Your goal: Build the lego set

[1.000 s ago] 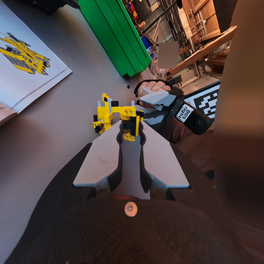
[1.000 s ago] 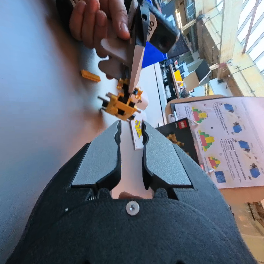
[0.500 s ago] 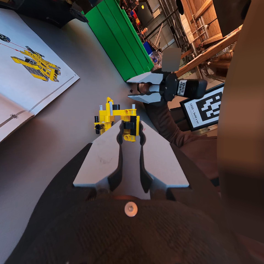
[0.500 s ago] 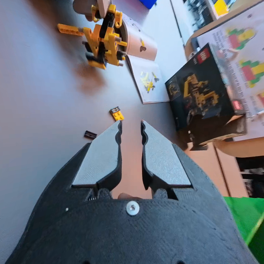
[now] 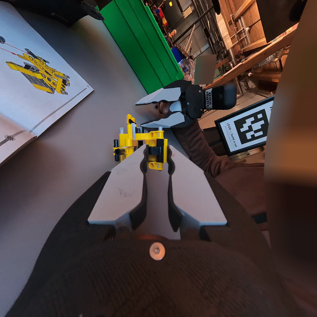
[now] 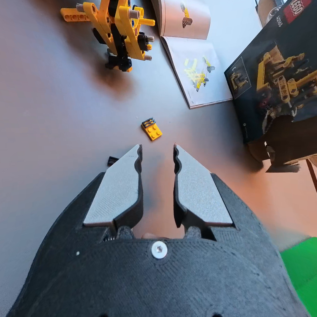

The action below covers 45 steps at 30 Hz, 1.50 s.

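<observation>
My left gripper [image 5: 157,149] is shut on the black and yellow end of a yellow lego assembly [image 5: 135,139], low over the grey table [image 5: 68,154]. The assembly also shows at the top of the right wrist view [image 6: 120,34]. My right gripper [image 6: 157,145] is open and empty, pointing down at the table. A small yellow plate with a black grille [image 6: 151,131] lies just beyond its fingertips. A small black piece [image 6: 112,160] lies beside its left finger. In the left wrist view the right gripper [image 5: 139,114] hangs open just behind the assembly.
An open instruction booklet [image 6: 197,73] and the black set box [image 6: 274,85] lie to the right. A loose yellow beam [image 6: 73,17] lies by the assembly. A green bin [image 5: 142,46] stands along the far table edge, with a framed marker sign [image 5: 248,127] beside it. One gripper's finger ends stand about 12 cm off the other's.
My right gripper has pulled back from the assembly, swung over to the loose yellow plate and opened wider. My left gripper keeps holding the assembly in about the same place.
</observation>
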{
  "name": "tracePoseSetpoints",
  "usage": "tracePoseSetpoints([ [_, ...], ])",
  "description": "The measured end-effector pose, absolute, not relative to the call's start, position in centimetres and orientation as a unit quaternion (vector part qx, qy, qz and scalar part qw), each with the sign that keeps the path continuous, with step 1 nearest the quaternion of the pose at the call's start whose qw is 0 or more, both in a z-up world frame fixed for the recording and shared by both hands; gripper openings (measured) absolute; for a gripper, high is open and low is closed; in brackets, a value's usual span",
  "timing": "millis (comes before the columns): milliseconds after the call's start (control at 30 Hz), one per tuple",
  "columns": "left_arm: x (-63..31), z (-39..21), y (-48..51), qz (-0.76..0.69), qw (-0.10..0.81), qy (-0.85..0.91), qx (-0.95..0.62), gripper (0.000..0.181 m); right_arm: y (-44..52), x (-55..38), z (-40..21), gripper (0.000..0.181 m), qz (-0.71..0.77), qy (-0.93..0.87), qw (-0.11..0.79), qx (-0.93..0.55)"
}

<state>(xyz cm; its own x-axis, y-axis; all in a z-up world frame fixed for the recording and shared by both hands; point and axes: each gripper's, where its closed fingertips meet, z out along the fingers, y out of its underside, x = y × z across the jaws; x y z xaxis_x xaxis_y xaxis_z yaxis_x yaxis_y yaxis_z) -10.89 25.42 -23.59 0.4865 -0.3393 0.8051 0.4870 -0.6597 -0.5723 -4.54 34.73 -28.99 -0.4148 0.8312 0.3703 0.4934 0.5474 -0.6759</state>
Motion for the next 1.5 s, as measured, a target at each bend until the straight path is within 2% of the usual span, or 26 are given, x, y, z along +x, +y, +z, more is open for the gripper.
tracePoseSetpoints([
  [667,-10.5,-23.5,25.3,-0.513,0.404,-0.044,-0.756,0.017,33.7,-5.5,-29.2,0.032,0.278,-0.791,0.331,-0.433],
  [900,-10.8,-23.5,25.5,-0.511,0.408,-0.050,-0.755,0.016,33.5,-6.2,-29.3,0.038,0.289,-0.770,0.303,-0.481],
  [1100,-10.6,-23.5,25.6,-0.509,0.409,-0.047,-0.756,0.017,32.4,-6.1,-29.4,0.022,0.292,-0.786,0.300,-0.455],
  [1367,-11.0,-22.9,26.0,-0.545,0.406,-0.085,-0.728,0.016,33.0,-6.1,-29.4,0.037,0.291,-0.771,0.291,-0.486],
  [1500,-11.5,-22.6,26.4,-0.571,0.402,-0.119,-0.706,0.016,32.7,-6.2,-29.3,0.039,0.288,-0.772,0.292,-0.486],
])
